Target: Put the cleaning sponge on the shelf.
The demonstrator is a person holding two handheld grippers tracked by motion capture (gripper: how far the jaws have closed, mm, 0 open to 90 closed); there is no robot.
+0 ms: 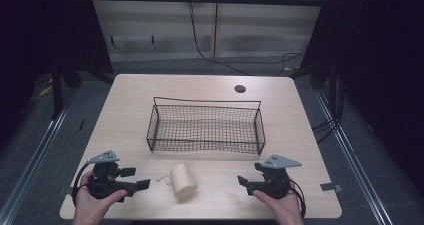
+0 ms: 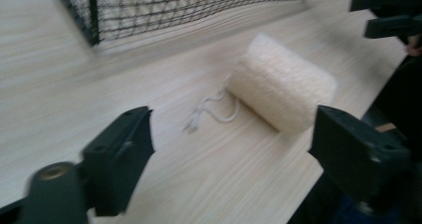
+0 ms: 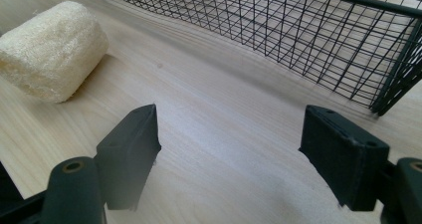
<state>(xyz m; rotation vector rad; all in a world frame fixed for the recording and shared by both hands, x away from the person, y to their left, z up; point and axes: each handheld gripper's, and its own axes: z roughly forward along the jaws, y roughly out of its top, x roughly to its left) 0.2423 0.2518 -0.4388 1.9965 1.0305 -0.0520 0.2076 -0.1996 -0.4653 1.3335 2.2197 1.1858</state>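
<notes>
A lab recording bay.
Dark curtains (image 1: pixel 385 60), metal floor rails (image 1: pixel 35 155), dangling cables (image 1: pixel 200 40), one bare wooden table (image 1: pixel 125 100).

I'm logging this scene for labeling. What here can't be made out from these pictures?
- Loofah: its left end is cut off by the right gripper view's edge.
- Wire basket: cropped by the top edge in the left gripper view.
- Loofah's cord: too small to read in the high view.

My table (image 1: pixel 210 85) is evenly lit amid dark surroundings; my jaws (close up) blur, shadows stay soft.
</notes>
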